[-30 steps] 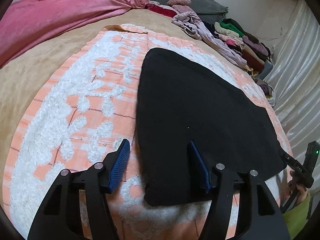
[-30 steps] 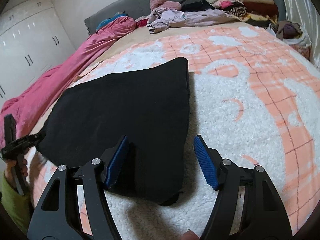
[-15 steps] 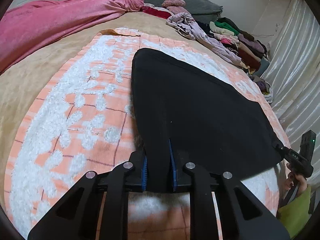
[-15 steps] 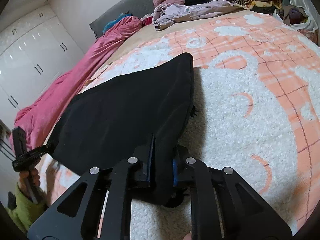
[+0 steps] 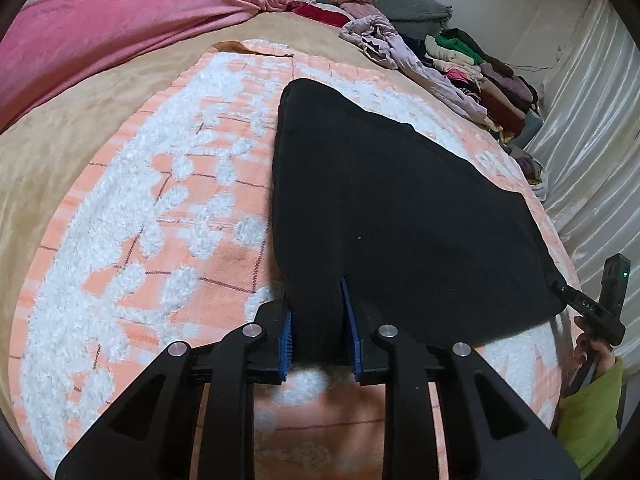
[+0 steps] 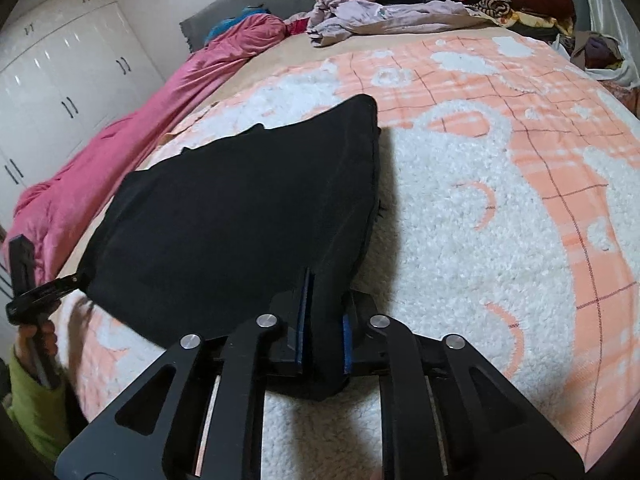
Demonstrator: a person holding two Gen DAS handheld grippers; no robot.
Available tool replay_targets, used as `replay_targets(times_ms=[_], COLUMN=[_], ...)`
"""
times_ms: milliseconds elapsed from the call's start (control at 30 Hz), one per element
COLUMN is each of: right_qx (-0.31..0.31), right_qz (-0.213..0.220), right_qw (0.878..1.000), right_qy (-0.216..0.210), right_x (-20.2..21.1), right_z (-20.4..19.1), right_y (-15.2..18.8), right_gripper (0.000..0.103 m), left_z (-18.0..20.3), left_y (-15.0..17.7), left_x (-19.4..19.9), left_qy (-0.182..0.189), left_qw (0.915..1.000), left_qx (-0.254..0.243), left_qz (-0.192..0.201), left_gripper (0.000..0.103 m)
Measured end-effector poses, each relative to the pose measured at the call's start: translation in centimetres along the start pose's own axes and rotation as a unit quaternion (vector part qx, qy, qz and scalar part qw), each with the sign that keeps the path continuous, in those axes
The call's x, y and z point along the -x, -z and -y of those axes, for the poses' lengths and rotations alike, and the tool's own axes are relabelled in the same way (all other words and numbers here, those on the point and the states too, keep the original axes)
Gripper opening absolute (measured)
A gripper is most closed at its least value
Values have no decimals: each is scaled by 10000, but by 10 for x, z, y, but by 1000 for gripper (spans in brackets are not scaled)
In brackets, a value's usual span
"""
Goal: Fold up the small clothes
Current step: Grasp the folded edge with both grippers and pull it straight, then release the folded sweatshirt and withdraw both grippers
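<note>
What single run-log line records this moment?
step: lift near edge | left gripper: shut on black garment | right gripper: shut on black garment | surface: orange-white blanket

Black garment [image 5: 400,216], near corners lifted off blanket [image 5: 160,240]

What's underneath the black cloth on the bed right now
The black cloth lies on the orange and white blanket; both near corners are raised, clamped by the left gripper and right gripper. Whatever else lies beneath is covered.
</note>
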State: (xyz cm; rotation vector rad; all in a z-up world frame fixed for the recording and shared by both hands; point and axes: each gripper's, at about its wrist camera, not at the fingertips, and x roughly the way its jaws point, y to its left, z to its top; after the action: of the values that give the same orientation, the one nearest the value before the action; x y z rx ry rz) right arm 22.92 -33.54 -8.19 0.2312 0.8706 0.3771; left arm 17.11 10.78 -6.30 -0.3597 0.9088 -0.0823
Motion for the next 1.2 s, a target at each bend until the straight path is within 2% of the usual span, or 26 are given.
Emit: replay_targets(times_ms=[300,667,967,1100,1200], right_qx=[93,122,53,389,685], right_qz=[62,122,638,946,1015], right_qw=[9989,9970,9955,9922,9899], right_qy=[453,748,699,709,714], right_x=[-1,3,26,36,36], right_z=[1,-2,-3,-21,-35], right_y=[0,-1,-7,-10,-8], right_gripper=[27,45,57,61,62], left_z=[6,12,14,17,21], left_y=[1,5,10,10,8], left_x=[6,18,34,47,59], left_qy=[-272,-512,-673,-917,-941], left_qw=[9994,9983,9970,9941,9930], left_qx=[-174,-217,-231,-345,-358], left_qz=[91,183,292,467,620], left_gripper=[31,31,31,31,31])
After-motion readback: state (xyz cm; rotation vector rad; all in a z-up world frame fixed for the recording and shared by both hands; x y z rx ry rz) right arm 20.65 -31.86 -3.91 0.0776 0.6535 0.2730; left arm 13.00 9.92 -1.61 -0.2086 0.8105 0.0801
